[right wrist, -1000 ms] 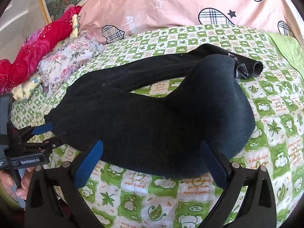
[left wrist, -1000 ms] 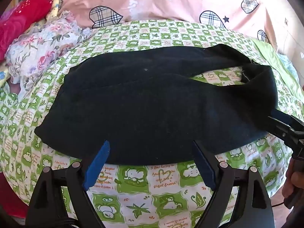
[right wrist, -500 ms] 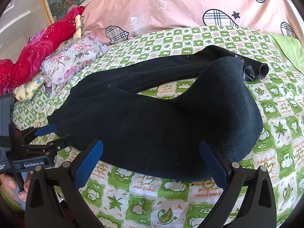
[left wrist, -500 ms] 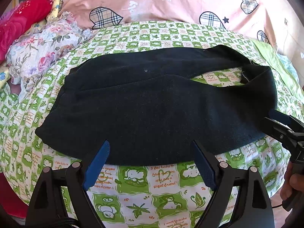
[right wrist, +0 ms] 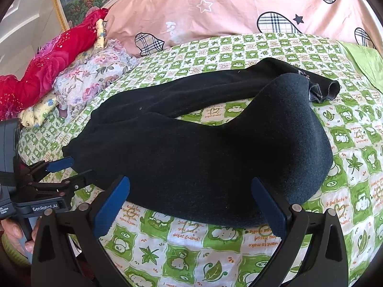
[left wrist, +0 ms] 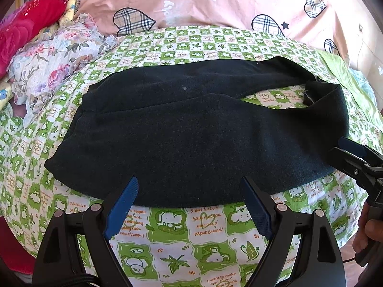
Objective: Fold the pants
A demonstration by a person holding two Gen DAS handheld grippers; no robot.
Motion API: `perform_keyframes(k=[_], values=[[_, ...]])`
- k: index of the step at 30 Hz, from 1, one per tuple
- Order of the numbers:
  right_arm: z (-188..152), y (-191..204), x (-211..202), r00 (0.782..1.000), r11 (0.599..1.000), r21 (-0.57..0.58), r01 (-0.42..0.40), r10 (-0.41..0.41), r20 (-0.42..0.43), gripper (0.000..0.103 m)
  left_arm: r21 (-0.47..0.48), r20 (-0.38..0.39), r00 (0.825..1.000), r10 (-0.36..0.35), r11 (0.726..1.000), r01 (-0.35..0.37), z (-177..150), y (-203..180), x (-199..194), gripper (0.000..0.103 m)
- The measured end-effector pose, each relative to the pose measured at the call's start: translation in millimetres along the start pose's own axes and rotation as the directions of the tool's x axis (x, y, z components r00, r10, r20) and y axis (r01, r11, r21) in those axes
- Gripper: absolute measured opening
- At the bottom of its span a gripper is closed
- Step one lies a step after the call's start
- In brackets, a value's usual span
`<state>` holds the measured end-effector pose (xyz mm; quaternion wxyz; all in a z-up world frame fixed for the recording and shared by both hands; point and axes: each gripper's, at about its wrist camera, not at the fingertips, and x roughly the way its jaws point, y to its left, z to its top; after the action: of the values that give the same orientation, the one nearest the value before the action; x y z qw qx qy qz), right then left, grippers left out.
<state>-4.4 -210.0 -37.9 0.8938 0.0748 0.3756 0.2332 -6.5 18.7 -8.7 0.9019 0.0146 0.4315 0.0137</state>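
Black pants (left wrist: 191,138) lie across the green checked bedsheet (left wrist: 205,224), waist end at the left and legs running right. The two legs part near the right end, where a patch of sheet shows between them. In the right wrist view the pants (right wrist: 203,157) show a curled hem (right wrist: 323,91) at the far right. My left gripper (left wrist: 189,203) is open just in front of the near edge of the pants, holding nothing. My right gripper (right wrist: 190,203) is also open at the near edge. Each gripper shows in the other's view: the right gripper (left wrist: 343,154) by the leg end, the left gripper (right wrist: 76,167) by the waist end.
A pink quilt with plaid hearts (left wrist: 215,4) lies behind the pants. Floral bedding (left wrist: 52,62) and red bedding (left wrist: 26,28) are piled at the far left. A light green cloth (right wrist: 363,57) lies at the far right. A hand (left wrist: 368,236) holds the right gripper's handle.
Almost nothing. The right wrist view has shifted slightly, so the pants sit a little lower and further right in it. Both grippers stay open and the pants have not moved.
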Motion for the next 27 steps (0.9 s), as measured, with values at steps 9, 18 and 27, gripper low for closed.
perform_keyframes(k=[9,18,27], values=[[0.9,1.2,-2.0,1.000,1.000,0.004,-0.010,0.010,-0.001,0.101,0.002,0.001,1.000,-0.004,1.000,0.004,-0.3,-1.2,0.6,0.087],[2.4,3.1,-3.4,1.000,1.000,0.010,-0.015,0.015,0.001,0.101,0.005,0.001,1.000,-0.001,1.000,0.001,-0.9,-2.0,0.0,0.088],[1.8,4.0,-4.3,1.000,1.000,0.011,-0.016,0.016,0.001,0.101,0.002,-0.005,1.000,-0.009,1.000,0.009,-0.4,0.0,1.6,0.088]])
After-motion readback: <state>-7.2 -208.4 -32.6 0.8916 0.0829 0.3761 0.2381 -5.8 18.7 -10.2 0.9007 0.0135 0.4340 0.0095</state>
